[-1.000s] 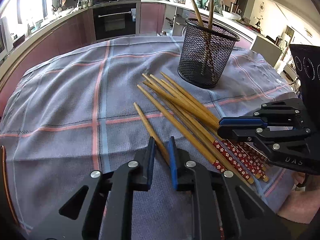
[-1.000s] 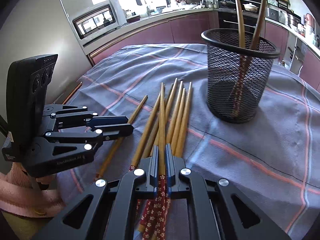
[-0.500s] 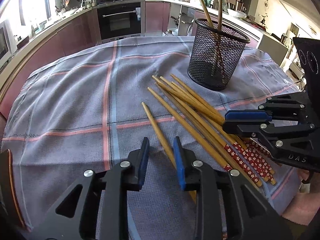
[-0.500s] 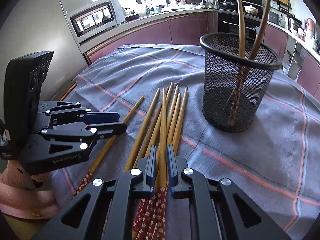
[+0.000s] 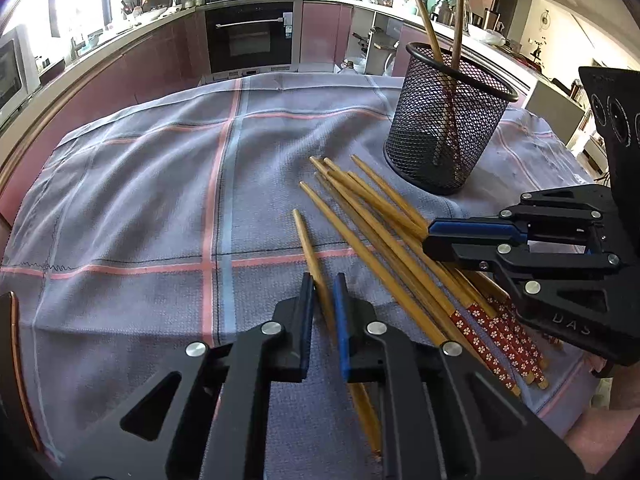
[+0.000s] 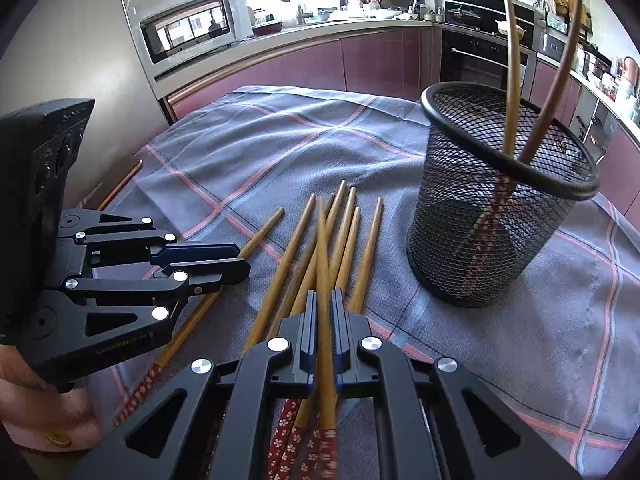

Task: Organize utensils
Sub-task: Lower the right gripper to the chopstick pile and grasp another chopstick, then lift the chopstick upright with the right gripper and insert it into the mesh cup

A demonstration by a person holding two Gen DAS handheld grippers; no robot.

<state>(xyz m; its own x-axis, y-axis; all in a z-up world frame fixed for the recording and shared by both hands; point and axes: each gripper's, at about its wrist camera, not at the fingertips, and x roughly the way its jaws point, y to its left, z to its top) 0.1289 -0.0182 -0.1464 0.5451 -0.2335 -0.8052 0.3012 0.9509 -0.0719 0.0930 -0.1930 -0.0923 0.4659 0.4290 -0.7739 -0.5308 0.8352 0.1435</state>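
Several wooden chopsticks point(image 5: 380, 216) with red flowered ends lie fanned on the cloth in front of a black mesh cup point(image 5: 448, 140), which holds two upright chopsticks point(image 6: 512, 80). A lone chopstick point(image 5: 306, 240) lies left of the pile. My left gripper point(image 5: 323, 280) is closing its jaws on it, pads against its sides; it also appears in the right wrist view as the left gripper point(image 6: 240, 258). My right gripper point(image 6: 324, 296) is closing too, pinching one chopstick point(image 6: 322, 240) that lies on top of the pile point(image 6: 348, 232). The right gripper point(image 5: 426, 240) hovers over the pile's middle.
A grey cloth point(image 5: 140, 200) with pink and blue stripes covers the table. The mesh cup point(image 6: 480, 248) stands at the far right of it. A hand point(image 6: 40, 400) shows under the left gripper. Kitchen counters, an oven and a microwave ring the table.
The left gripper's jaws spread a little around the lone chopstick, then came together on it. The right gripper kept its hold and shifted slightly along the pile.
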